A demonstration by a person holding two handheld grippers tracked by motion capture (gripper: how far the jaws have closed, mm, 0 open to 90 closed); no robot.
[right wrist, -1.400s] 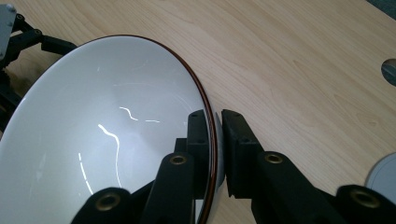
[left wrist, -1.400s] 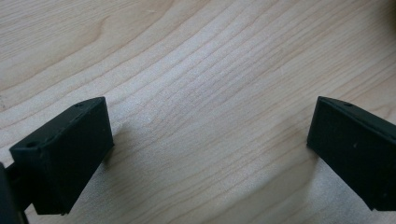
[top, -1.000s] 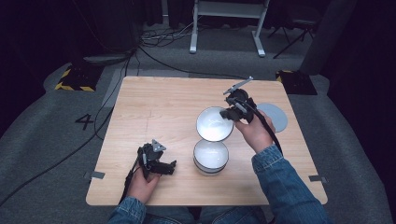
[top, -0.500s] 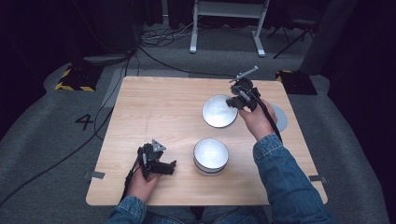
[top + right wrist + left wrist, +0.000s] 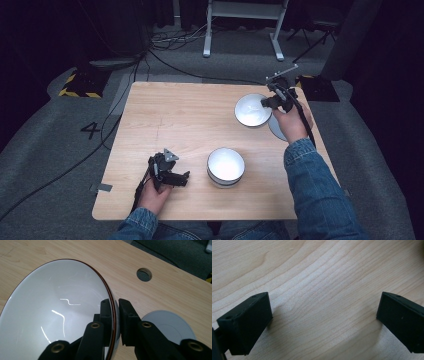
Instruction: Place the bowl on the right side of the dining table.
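While clamped by the right gripper point(image 5: 115, 315), glossy round white bowl point(image 5: 57, 312), brown-rimmed.

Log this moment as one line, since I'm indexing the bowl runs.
right gripper: shut on held bowl rim, near grey disc | left gripper: open, holding nothing | stacked bowls: table centre-front

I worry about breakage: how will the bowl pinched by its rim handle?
The bowl looks glazed and glossy, so probably slippery in the right gripper. Pinched at one rim edge only, it may tilt or swing. It looks rigid like ceramic, likely to chip if dropped onto the table.
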